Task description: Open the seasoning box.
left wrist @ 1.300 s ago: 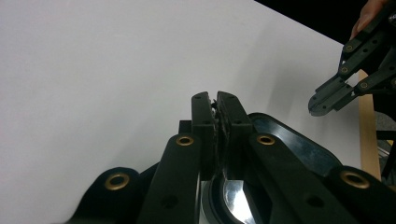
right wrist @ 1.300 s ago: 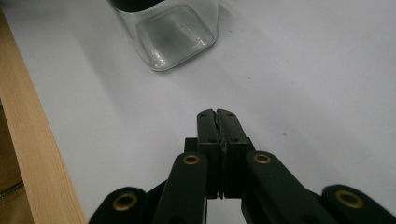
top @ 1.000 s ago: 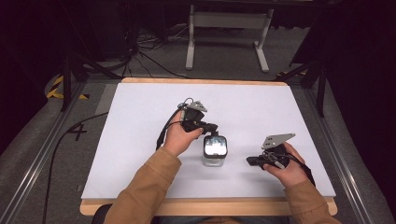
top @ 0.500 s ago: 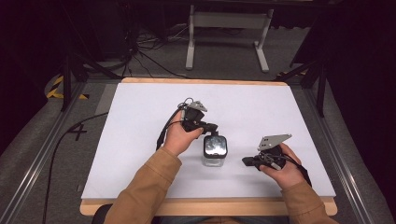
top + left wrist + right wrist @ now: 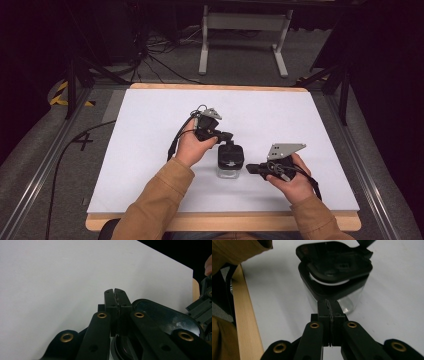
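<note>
Altogether we count one clear container [image 5: 230, 167] with a black lid [image 5: 230, 154], two grippers and one white table [image 5: 150, 150]. It stands near the table's middle, toward our edge, between our hands. Our left gripper [image 5: 227, 137] reaches over the lid from the left, jaws pressed together with nothing between them; the lid sits just beneath its tips. Our right gripper [image 5: 251, 168] lies just beside the container's right side, jaws likewise closed and empty, tips almost at the lid's rim; whether they touch we cannot tell. Beyond the far edge stands a grey metal stand [image 5: 245, 35] among loose cables [image 5: 155, 55].
</note>
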`<action>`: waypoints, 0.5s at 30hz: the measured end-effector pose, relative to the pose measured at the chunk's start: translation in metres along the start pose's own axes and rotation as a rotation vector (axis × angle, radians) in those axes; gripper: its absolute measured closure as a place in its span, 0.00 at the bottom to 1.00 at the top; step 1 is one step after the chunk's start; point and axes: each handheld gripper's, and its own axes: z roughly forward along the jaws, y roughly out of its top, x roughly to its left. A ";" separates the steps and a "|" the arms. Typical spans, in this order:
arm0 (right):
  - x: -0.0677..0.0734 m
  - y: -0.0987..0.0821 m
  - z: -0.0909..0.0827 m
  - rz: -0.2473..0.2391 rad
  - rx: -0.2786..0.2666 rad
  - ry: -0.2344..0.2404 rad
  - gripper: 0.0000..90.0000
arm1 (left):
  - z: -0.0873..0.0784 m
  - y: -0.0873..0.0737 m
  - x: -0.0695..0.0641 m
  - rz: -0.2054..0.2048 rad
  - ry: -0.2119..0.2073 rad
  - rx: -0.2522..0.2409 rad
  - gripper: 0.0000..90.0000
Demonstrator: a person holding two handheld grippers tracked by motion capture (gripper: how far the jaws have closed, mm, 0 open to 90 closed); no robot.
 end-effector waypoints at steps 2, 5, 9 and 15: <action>0.002 0.003 0.004 -0.003 -0.020 -0.003 1.00 | 0.000 0.000 0.000 0.000 0.000 0.000 1.00; 0.005 0.006 0.007 -0.013 -0.041 -0.003 1.00 | 0.000 0.000 0.000 0.000 0.001 -0.001 1.00; 0.005 0.006 0.008 -0.017 -0.041 -0.007 1.00 | -0.004 -0.001 -0.002 -0.001 0.030 -0.014 0.93; 0.003 0.010 0.005 -0.021 -0.058 -0.006 1.00 | -0.036 0.000 -0.012 0.013 0.036 -0.070 0.94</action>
